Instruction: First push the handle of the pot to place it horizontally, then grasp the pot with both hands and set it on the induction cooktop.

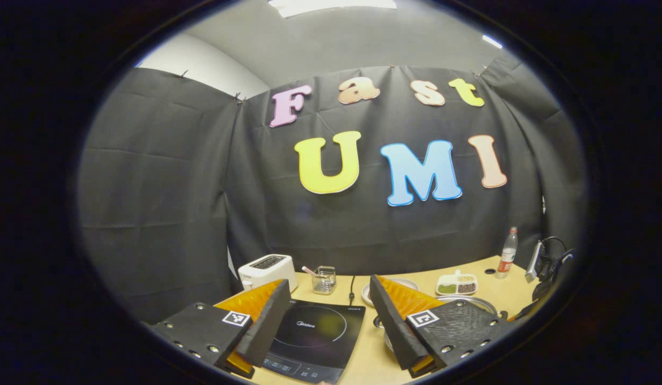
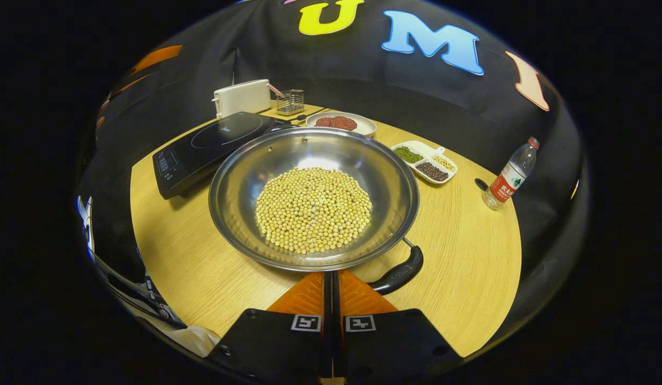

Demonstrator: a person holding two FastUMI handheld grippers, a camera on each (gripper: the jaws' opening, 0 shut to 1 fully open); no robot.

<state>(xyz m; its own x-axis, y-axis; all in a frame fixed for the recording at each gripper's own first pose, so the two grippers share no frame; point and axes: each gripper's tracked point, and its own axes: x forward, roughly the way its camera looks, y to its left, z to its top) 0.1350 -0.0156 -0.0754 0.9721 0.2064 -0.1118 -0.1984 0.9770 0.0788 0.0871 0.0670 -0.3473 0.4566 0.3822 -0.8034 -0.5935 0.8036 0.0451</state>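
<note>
Table [image 2: 470, 256]: we see a pale wood top.

Pot [image 2: 314, 198]: steel, full of yellow beans, mid-table, just right of the cooktop [image 2: 213, 141].

Handle [image 2: 400, 272]: short and dark, it runs from the pot's near rim, slanting toward our right gripper [image 2: 331, 291].

Right gripper: fingers closed together, empty, tips just beside the handle's end; we judge it nearer for the push.

Left gripper [image 1: 325, 315]: fingers spread wide, empty, hovering above the cooktop.

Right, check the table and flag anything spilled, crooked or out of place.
Nothing is spilled: the soybeans sit heaped inside the pot. The one thing askew is the pot's handle, which angles toward the near right edge of the table, beside the shut right claw.
</note>
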